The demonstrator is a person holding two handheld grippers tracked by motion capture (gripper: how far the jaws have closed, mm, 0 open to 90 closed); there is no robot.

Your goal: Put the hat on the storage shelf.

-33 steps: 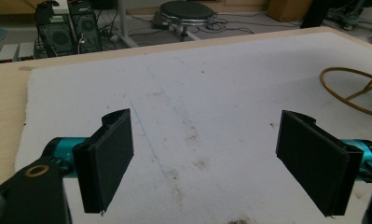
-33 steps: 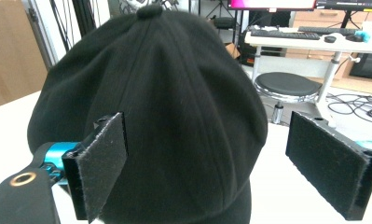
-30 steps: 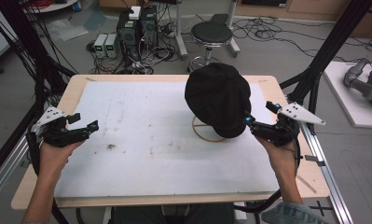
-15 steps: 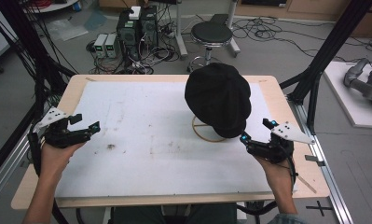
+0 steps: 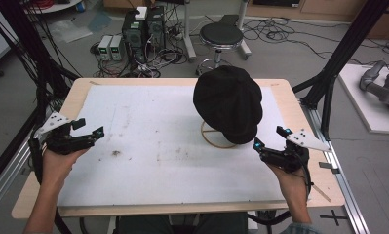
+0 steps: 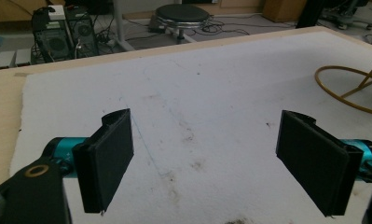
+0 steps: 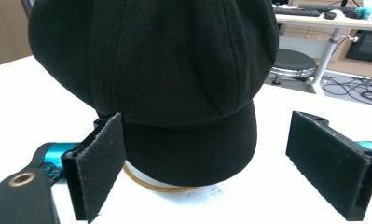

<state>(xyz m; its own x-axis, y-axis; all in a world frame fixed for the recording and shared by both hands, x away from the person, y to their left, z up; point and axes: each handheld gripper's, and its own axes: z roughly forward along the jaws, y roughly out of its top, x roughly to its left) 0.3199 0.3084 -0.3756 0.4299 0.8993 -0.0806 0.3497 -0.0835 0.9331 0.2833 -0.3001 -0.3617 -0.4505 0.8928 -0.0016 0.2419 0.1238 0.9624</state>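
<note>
the cap [image 5: 228,102] sits on a gold wire stand [image 5: 216,138] toward the far right of the white mat [image 5: 148,146], its brim turned toward the near right corner.

the right gripper [image 5: 269,140] hangs just off that brim, on the near-right side of the cap, with its jaws spread wide and nothing between them. in the right gripper view the cap [image 7: 160,70] fills the space ahead of the fingers [image 7: 99,163]: the brim lies straight in front of the gap, a little beyond the fingertips and above them, not touching either pad. the left pad overlaps the brim's edge in that view, but whether it touches cannot be told; the right pad stands clear of the cap, out to the side. the stand's ring [image 7: 151,184] peeks out below the brim, between the two pads and farther on.

the left gripper [image 5: 88,127] is well apart from the cap, over the near left edge of the mat, held by a hand [image 5: 58,161]. its jaws are also wide open and hold nothing. in the left gripper view only bare, stained mat [image 6: 197,116] lies between the fingers [image 6: 106,158], and part of the stand's ring [image 6: 347,88] shows far off beyond the right pad.
</note>
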